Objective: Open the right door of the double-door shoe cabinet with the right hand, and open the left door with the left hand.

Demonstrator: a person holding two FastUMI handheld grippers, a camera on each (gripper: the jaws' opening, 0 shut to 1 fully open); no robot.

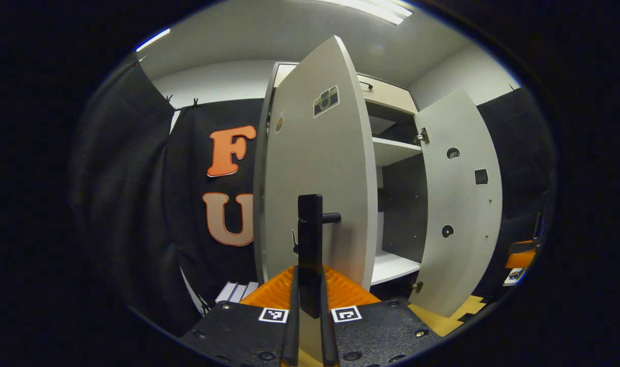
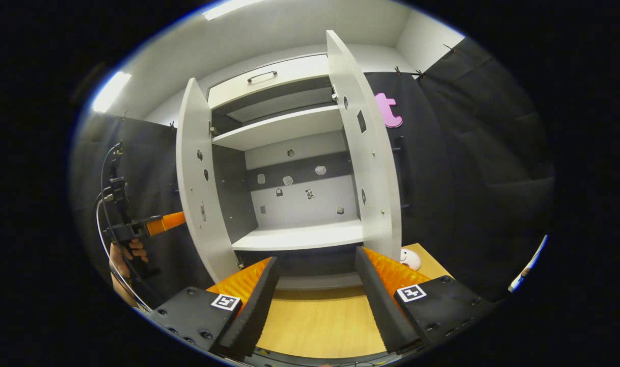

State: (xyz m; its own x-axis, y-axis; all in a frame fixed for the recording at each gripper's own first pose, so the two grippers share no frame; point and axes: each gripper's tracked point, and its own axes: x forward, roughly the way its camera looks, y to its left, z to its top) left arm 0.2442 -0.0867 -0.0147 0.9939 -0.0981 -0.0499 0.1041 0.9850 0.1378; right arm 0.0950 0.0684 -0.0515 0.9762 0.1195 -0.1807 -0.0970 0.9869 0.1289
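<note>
The white shoe cabinet (image 2: 289, 127) stands with both doors swung outward. In the left gripper view the left door (image 1: 320, 168) is close in front of me, and my left gripper (image 1: 310, 293) is shut on its black vertical handle (image 1: 310, 239). The right door (image 1: 457, 204) stands open beyond it. In the right gripper view my right gripper (image 2: 317, 285) is open and holds nothing, low in front of the cabinet's interior, between the left door (image 2: 197, 178) and the right door (image 2: 366, 153). A hand holds the left gripper (image 2: 136, 229) at the far left, behind the left door.
Inside are white shelves (image 2: 299, 237) with small stickers on the back wall. A drawer (image 2: 269, 76) tops the cabinet. The floor (image 2: 320, 316) is light wood, with a small white round object (image 2: 410, 259) by the right door. White flat items (image 1: 236, 291) lie left of the cabinet.
</note>
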